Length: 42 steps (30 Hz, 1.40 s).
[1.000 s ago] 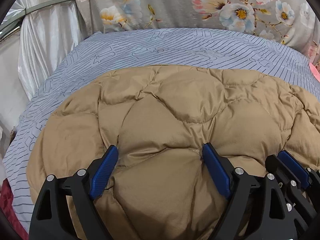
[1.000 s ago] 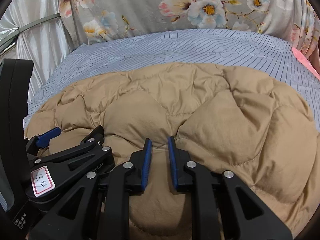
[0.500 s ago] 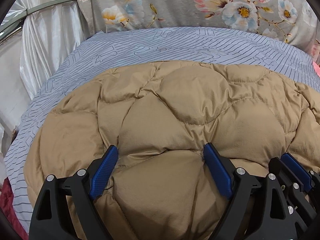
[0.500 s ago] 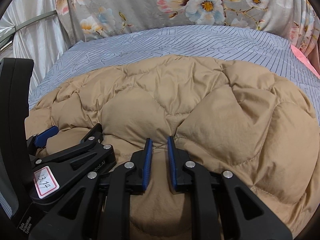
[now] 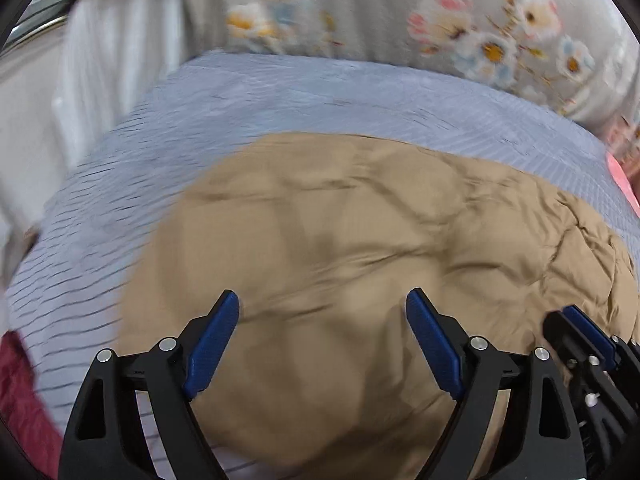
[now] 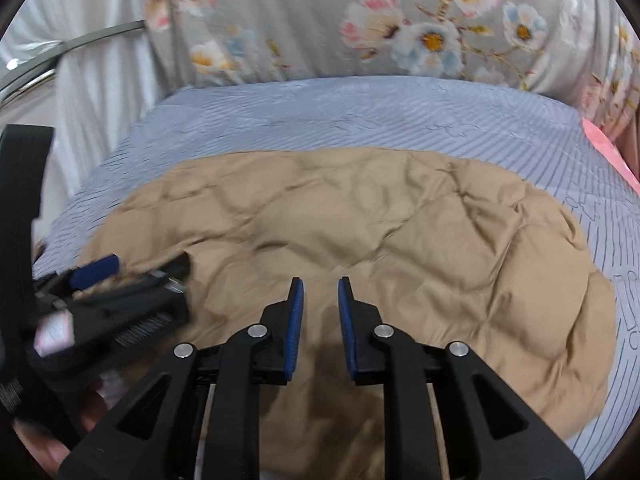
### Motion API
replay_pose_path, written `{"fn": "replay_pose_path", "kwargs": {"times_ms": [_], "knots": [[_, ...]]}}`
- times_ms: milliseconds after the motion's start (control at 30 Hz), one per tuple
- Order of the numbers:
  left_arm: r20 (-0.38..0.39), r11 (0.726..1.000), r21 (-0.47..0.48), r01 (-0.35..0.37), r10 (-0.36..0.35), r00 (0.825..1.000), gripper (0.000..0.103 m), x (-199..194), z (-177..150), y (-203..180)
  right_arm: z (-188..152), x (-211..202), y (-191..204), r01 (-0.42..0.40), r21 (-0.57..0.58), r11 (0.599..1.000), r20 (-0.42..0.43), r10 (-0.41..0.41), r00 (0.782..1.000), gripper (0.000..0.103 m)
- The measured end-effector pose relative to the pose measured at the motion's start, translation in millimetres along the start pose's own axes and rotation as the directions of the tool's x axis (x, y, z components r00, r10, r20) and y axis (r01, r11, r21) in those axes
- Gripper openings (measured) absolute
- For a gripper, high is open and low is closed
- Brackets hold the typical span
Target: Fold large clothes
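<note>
A tan quilted down jacket (image 5: 360, 248) lies bunched in a rounded heap on the bed; the right wrist view shows the same jacket (image 6: 400, 240). My left gripper (image 5: 322, 300) hovers over its near part, jaws wide open, pads clear of the fabric. My right gripper (image 6: 320, 284) hangs over the jacket's near edge with a narrow gap; its jaws are opening and no fabric is pinched between them. The right gripper's finger (image 5: 584, 328) shows at the left view's right edge. The left gripper's finger (image 6: 94, 270) shows blurred at the right view's left.
The bed wears a blue-grey striped sheet (image 6: 360, 120). A grey floral cover (image 6: 400, 20) rises behind it, and a white curtain (image 5: 100, 60) hangs at the left. Something pink (image 6: 604, 148) lies at the far right, dark red cloth (image 5: 20, 392) at the near left.
Both grippers have drawn back and up from the jacket, which now looks smaller with more sheet around it. The right jaws stand slightly wider. The left view is motion-blurred.
</note>
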State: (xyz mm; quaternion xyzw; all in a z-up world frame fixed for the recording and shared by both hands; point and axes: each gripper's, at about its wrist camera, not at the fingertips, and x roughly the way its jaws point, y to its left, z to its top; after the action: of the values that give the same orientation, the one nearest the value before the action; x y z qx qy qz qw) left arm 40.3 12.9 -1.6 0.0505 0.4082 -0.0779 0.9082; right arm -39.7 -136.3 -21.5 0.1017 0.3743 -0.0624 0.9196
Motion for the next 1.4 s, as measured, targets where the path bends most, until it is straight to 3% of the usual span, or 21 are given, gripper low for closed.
{"fn": "replay_pose_path", "kwargs": {"times_ms": [100,300,400,500,800,833,933,967,1000,1033,1200,1400], "knots": [[-0.040,0.996,-0.091,-0.006,0.002,0.999,0.085,-13.5,-13.1,47.5,-14.5,-5.8,8.2,-0.029,-0.018,0.999,-0.022,0.029,0.999,0.018],[-0.143,0.955,-0.296,-0.011,-0.033,0.989,0.085,-10.8,-39.6,126.9,-33.5,-1.8,11.8,-0.028,-0.018,0.999,-0.054,0.027,0.998,0.019],[-0.169,0.929,-0.368,0.031,-0.099,0.981,0.085,-2.5,-45.5,144.3,-35.6,1.3,12.7,-0.019,-0.027,0.999,-0.064,0.018,0.998,0.019],[-0.177,0.881,-0.460,0.113,-0.215,0.960,0.085,10.6,-47.5,154.1,-39.2,4.4,14.2,-0.008,-0.038,0.999,-0.071,0.006,0.997,0.019],[-0.141,0.851,-0.489,0.192,-0.294,0.945,0.088,33.3,-32.5,146.0,-42.1,12.8,14.6,-0.005,-0.034,0.999,-0.079,0.002,0.997,0.019],[-0.133,0.850,-0.485,0.205,-0.303,0.944,0.083,33.2,-30.5,143.8,-42.1,12.8,14.4,-0.005,-0.035,0.999,-0.079,0.002,0.997,0.019],[-0.127,0.832,-0.491,0.260,-0.363,0.923,0.050,34.3,-24.0,135.3,-42.2,13.5,14.5,-0.006,-0.034,0.999,-0.081,0.004,0.997,0.019],[-0.120,0.834,-0.486,0.260,-0.358,0.926,0.044,31.9,-21.0,133.4,-41.5,13.1,15.0,-0.006,-0.035,0.999,-0.086,0.003,0.996,0.019],[-0.111,0.841,-0.473,0.264,-0.354,0.929,0.030,27.8,-18.3,130.7,-41.4,12.1,15.2,-0.006,-0.032,0.999,-0.087,0.004,0.996,0.019],[-0.096,0.855,-0.444,0.267,-0.342,0.935,0.022,18.9,-13.9,128.5,-40.1,9.3,14.4,-0.009,-0.020,1.000,-0.084,0.007,0.996,0.019],[-0.027,0.854,-0.409,0.323,-0.365,0.931,0.013,-10.8,2.0,128.9,-32.6,-8.6,-5.7,-0.004,0.063,0.998,-0.032,0.006,0.999,0.020],[0.078,0.905,-0.249,0.345,-0.336,0.939,0.010,-67.9,29.7,103.6,-34.9,17.9,-5.3,-0.079,0.090,0.993,-0.115,0.089,0.989,0.019]]}}
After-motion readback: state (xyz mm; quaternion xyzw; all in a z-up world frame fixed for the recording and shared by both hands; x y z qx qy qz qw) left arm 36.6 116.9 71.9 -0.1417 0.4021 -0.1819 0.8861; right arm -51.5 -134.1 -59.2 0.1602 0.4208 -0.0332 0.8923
